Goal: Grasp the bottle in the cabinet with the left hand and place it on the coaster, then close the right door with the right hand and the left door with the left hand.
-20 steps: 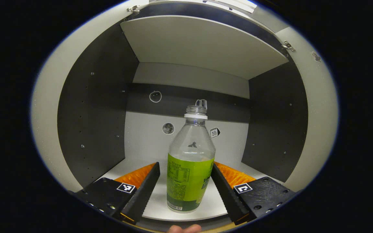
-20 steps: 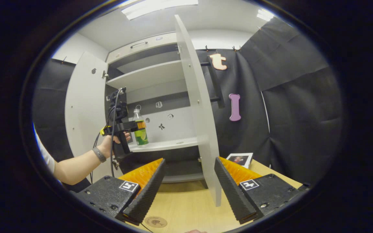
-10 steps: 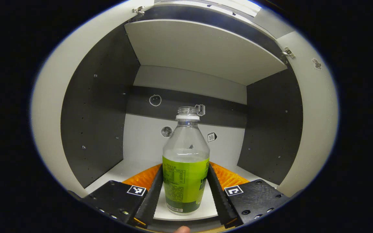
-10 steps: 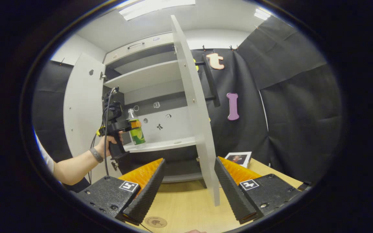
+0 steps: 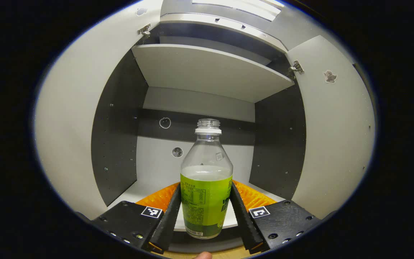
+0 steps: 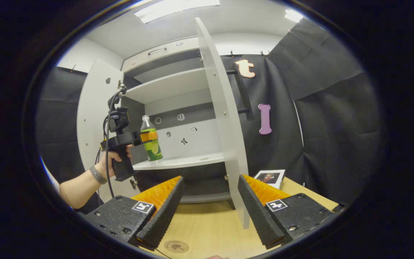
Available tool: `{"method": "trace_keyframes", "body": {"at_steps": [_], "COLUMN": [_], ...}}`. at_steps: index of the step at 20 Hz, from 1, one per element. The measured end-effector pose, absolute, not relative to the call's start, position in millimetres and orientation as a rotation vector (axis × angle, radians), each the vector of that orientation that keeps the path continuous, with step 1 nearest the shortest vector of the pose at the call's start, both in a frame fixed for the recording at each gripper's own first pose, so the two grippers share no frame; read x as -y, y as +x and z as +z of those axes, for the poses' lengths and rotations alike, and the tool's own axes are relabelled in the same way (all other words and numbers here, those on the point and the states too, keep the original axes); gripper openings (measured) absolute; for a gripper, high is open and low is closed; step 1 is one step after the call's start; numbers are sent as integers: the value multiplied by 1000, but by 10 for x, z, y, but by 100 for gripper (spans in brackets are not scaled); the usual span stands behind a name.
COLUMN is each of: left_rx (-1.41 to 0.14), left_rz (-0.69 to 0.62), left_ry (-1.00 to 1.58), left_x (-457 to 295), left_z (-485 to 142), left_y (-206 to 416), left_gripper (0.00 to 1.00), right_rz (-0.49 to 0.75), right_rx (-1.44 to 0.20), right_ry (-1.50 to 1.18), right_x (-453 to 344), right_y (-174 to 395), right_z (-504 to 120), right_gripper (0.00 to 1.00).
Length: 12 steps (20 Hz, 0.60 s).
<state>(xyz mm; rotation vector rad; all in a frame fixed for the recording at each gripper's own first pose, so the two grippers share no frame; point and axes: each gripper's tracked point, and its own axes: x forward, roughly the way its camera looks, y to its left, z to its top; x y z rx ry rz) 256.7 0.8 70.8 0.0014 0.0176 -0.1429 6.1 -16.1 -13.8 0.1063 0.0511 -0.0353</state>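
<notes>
Step in hand, I judge: bottle extraction. My left gripper (image 5: 205, 212) clenched on green-labelled bottle (image 5: 206, 187), at front edge of cabinet shelf (image 6: 178, 162). Right gripper (image 6: 210, 207) released, idle below shelf. Next: carry bottle upright down to coaster (image 6: 175, 246) below shelf.

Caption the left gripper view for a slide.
Left gripper shut on the green-labelled bottle before the open cabinet.
</notes>
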Motion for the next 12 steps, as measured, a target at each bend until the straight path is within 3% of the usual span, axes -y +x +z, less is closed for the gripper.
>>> {"method": "trace_keyframes", "body": {"at_steps": [6,7,11,12], "left_rx": [-45,-53,-63,-68], "left_rz": [-189,-195,-172,-159], "left_ry": [-5,-11,2,2], "left_x": [163,184,215,220], "left_z": [432,373,94,0], "left_y": [1961,1866,1503,1416], "left_gripper": [72,76,73,77], "right_rz": [29,37,62,65], "right_rx": [-36,-38,-21,-16], "right_ry": [102,101,96,91], "right_x": [40,31,-19,-31], "right_y": [80,89,105,108], "right_z": [-38,-23,99,114], "right_gripper": [98,98,98,98]}}
